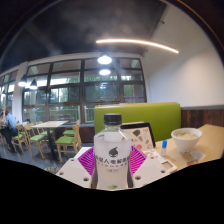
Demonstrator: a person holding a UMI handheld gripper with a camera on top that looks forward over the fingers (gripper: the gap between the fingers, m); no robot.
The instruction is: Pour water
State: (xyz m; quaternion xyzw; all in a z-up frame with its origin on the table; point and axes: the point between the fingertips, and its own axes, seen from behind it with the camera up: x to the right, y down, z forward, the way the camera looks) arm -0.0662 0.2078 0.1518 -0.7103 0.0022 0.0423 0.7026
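Claw clamped on a capped water bottle, both pink pads pressing its labelled body, bottle upright and lifted above the tabletop. A bowl stands beyond, to the right. Judgement: grasp done; no pouring visible yet.

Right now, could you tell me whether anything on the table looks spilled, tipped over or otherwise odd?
Nothing stands out. The water bottle is upright between the gripper fingers, cap on, with the pink pads against its sides. The white bowl sits level on the table beyond the fingers, with no spill visible around it.
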